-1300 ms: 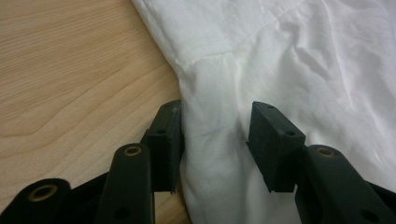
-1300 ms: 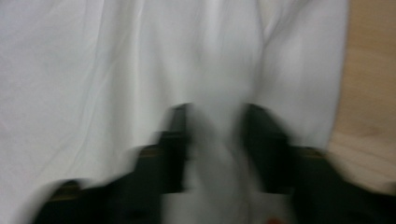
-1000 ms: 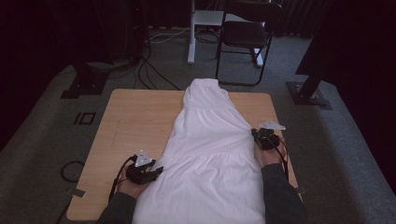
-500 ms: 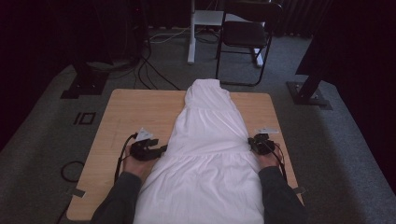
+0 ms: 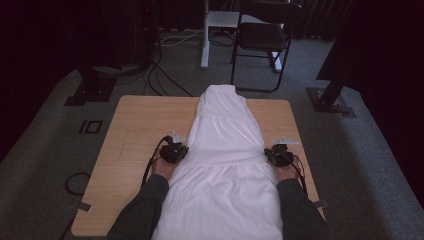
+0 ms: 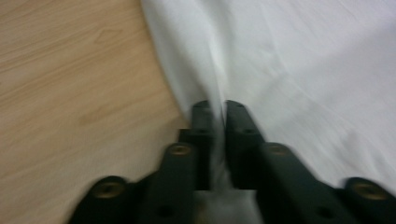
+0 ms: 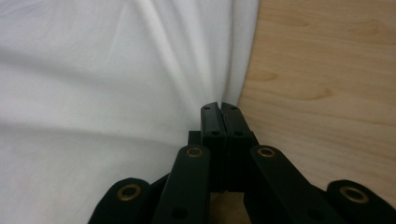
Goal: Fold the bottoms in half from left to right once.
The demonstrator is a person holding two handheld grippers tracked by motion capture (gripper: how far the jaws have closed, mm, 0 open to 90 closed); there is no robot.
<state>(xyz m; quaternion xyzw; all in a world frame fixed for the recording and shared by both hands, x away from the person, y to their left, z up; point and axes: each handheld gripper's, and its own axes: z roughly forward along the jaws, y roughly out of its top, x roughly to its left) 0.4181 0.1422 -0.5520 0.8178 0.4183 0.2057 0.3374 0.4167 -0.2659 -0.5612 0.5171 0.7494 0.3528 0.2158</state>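
Note:
A white dress [image 5: 225,150] lies flat along the wooden table [image 5: 135,130], its narrow top at the far end and its skirt hanging over the near edge. At the dress's left edge, about waist height, my left gripper [image 5: 174,151] has just been closing. In the left gripper view it [image 6: 218,108] is shut on a fold of the white cloth [image 6: 289,70]. At the opposite edge sits my right gripper [image 5: 278,156]. The right gripper view shows it [image 7: 220,108] shut on the hem of the cloth [image 7: 93,70], which puckers toward its tips.
Bare wood lies on both sides of the dress. Beyond the table stand a black chair [image 5: 262,40] and a white post [image 5: 205,35]. Cables [image 5: 160,75] and two black stand bases [image 5: 92,90] [image 5: 330,100] lie on the grey carpet.
My left gripper has moved up the table along the dress's left edge, from the skirt to the waist. The right gripper has shifted slightly toward the near side.

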